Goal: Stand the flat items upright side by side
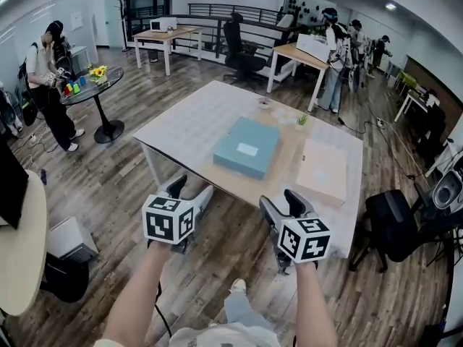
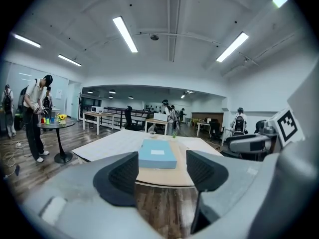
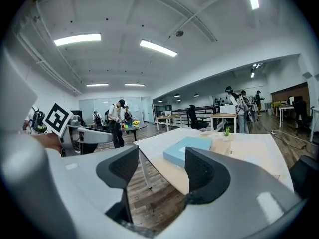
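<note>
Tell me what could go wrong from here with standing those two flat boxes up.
1. The blue box and beige box lie flat on the table. The open left gripper and right gripper may catch only a thin edge, so a box could slip while being tipped.
2. The beige box lies near the table's front edge and might get pushed off.
3. The small potted plant behind the boxes could be knocked.

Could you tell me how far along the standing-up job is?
Done: nothing, since the blue box and beige box lie flat on the table. In hand: nothing; the left gripper and right gripper are open, empty, short of the table. Left: standing both boxes upright, side by side.
</note>
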`<state>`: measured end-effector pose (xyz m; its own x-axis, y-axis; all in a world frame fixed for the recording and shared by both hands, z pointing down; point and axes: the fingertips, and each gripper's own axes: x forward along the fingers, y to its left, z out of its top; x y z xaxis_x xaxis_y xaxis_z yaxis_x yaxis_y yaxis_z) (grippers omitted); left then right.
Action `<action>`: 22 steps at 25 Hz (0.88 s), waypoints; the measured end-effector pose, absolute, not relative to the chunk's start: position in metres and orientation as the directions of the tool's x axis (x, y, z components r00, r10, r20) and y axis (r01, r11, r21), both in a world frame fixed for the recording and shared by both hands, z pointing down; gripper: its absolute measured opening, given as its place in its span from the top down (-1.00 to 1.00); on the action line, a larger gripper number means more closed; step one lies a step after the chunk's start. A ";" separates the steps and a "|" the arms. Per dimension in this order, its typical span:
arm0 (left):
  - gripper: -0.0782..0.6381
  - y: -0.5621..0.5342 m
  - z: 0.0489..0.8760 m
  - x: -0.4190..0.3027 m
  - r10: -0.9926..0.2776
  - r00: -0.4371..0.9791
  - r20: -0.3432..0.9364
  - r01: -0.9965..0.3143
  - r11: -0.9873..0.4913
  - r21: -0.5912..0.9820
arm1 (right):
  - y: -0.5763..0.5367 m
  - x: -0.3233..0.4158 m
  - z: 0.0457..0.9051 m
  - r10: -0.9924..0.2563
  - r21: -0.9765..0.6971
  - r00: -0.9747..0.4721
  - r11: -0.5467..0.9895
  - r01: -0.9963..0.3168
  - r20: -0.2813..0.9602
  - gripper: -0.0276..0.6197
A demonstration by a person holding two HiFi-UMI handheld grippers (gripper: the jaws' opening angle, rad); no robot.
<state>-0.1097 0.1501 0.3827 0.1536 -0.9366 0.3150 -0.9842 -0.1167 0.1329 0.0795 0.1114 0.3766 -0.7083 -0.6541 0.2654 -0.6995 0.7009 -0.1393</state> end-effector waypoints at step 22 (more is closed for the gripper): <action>-0.07 -0.103 0.408 -0.130 -0.909 0.171 0.381 -0.985 -0.142 0.103 | -0.138 0.053 0.409 -0.637 -0.185 -0.709 0.690 -0.700 0.303 0.05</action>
